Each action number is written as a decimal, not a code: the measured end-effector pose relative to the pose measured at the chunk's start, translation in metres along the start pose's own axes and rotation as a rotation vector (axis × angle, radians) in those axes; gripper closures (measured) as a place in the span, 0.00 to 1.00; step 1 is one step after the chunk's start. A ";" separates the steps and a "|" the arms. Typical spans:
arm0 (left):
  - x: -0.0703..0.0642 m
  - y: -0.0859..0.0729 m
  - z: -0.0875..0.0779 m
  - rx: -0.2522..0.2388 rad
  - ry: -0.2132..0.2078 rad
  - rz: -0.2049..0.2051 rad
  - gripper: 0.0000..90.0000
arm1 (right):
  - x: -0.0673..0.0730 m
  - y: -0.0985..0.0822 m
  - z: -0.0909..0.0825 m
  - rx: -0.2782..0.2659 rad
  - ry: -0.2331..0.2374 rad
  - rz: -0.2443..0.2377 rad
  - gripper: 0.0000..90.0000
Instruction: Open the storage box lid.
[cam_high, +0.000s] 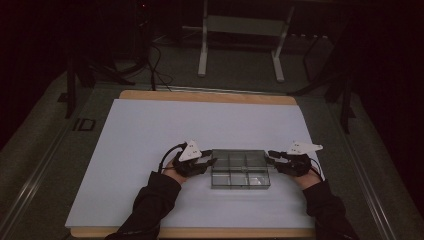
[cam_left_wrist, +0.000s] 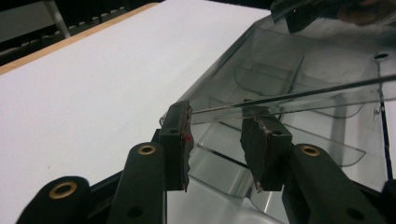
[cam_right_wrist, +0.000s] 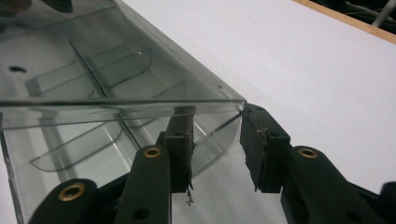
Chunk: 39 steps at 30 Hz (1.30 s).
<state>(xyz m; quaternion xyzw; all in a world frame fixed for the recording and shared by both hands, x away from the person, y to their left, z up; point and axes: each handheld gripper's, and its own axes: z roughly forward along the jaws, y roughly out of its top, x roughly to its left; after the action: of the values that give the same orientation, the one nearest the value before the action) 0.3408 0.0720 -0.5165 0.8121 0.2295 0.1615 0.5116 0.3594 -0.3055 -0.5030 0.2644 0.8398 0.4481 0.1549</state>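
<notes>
Left gripper sits at nine o'clock of a clear plastic compartment box, its jaws partly apart around the edge of the box's thin lid, not visibly pinching it. Right gripper sits at three o'clock, jaws partly apart astride the box's corner wall, no squeeze visible. That box rests on a white table, toward its six o'clock edge.

A dim lab or recording room: a white sheet covers the wooden tabletop, with cables, a metal stand and grey carpet behind.
</notes>
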 end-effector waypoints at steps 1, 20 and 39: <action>0.001 0.000 0.000 -0.004 0.000 -0.002 0.73 | 0.000 0.001 0.000 -0.002 0.000 -0.001 0.73; 0.007 0.010 0.005 -0.045 0.062 -0.048 0.82 | -0.004 0.015 0.003 -0.023 -0.017 0.018 0.84; 0.013 0.014 0.014 -0.058 0.121 -0.104 0.89 | -0.008 0.021 0.009 -0.043 -0.068 0.098 0.89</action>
<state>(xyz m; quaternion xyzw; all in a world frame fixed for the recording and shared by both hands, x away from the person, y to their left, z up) 0.3618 0.0636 -0.5096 0.7727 0.2974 0.1901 0.5276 0.3774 -0.2944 -0.4901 0.3168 0.8103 0.4640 0.1668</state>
